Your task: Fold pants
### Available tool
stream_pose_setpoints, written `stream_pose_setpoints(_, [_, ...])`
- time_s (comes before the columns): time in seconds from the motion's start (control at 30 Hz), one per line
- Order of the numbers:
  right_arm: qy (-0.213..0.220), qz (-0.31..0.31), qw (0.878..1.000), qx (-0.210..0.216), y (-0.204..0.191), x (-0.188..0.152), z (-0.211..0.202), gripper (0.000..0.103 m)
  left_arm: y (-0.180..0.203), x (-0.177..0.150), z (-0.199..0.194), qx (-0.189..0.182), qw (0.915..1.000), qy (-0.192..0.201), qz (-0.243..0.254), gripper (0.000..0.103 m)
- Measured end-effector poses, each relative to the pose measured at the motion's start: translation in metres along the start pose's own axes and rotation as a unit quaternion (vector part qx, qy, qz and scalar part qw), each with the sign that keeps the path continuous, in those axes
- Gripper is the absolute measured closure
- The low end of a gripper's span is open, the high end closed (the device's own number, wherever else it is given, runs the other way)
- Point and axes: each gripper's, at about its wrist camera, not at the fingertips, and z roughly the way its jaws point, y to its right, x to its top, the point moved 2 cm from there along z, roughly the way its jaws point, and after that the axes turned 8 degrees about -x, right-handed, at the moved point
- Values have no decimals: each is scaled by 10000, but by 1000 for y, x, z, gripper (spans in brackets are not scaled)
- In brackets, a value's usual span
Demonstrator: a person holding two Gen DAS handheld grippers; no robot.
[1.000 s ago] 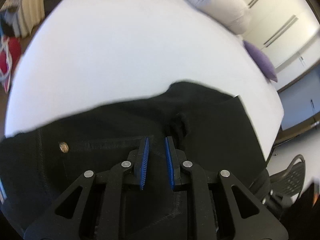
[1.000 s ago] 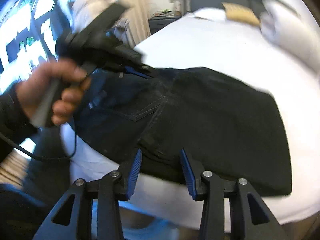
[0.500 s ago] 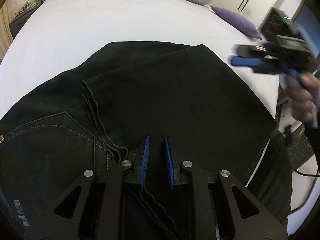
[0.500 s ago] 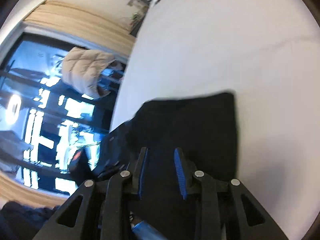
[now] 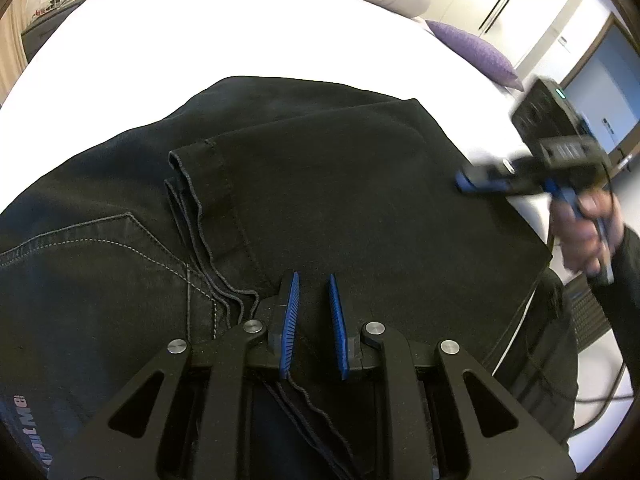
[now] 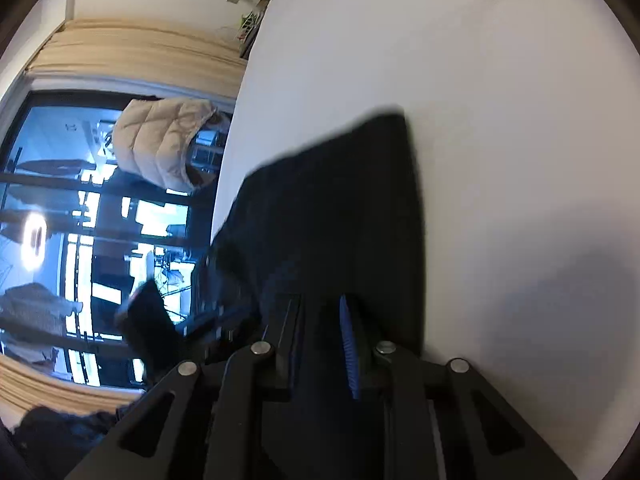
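The black denim pants (image 5: 320, 184) lie folded on the white bed (image 5: 200, 32), directly under and ahead of the left claw (image 5: 314, 312), whose blue pads stand slightly apart over the fabric, holding nothing. The right claw (image 5: 480, 182) hangs over the pants' right edge (blurred; its own view shows the pads parted, with dark cloth (image 6: 340, 220) beneath them). The leg hems are stacked across the seat, beside a stitched back pocket (image 5: 100, 256). Compared with half a second ago, the right claw sits lower and nearer the fabric, while the left claw's gap looks unchanged.
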Motion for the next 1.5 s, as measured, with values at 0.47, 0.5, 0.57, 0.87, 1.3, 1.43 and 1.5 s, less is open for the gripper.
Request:
stream_pose_setpoints(0.47, [348, 413, 9984, -151, 16, -54, -2, 103, 3, -13, 0, -13, 9999, 155, -21, 87])
stream_pose_setpoints(0.5, [400, 428, 9982, -149, 17, -55, -3, 103, 3, -14, 0, -20, 9999, 167, -15, 87])
stream_pose_setpoints(0.57, [518, 304, 9973, -425, 6, -56, -8, 103, 5, -13, -5, -30, 9998, 209, 5, 87])
stream_pose_setpoints(0.87, [1449, 56, 9894, 91, -57, -56, -22, 22, -14, -49, -124, -432, 9868, 1363, -763, 87])
stream_pose_setpoints(1.3, [1259, -204, 9917, -172, -112, -38, 6, 34, -122, -190, -246, 106, 9163, 2690, -2967, 55])
stream_pose_setpoints(1.43, [955, -528, 9940, -66, -152, -22, 33, 46, -140, -219, -252, -71, 8838, 3040, -3556, 19])
stream_pose_setpoints(1.5, [822, -499, 9954, -31, -158, -16, 48, 55, -145, -223, -248, -190, 8818, 2959, -3667, 19])
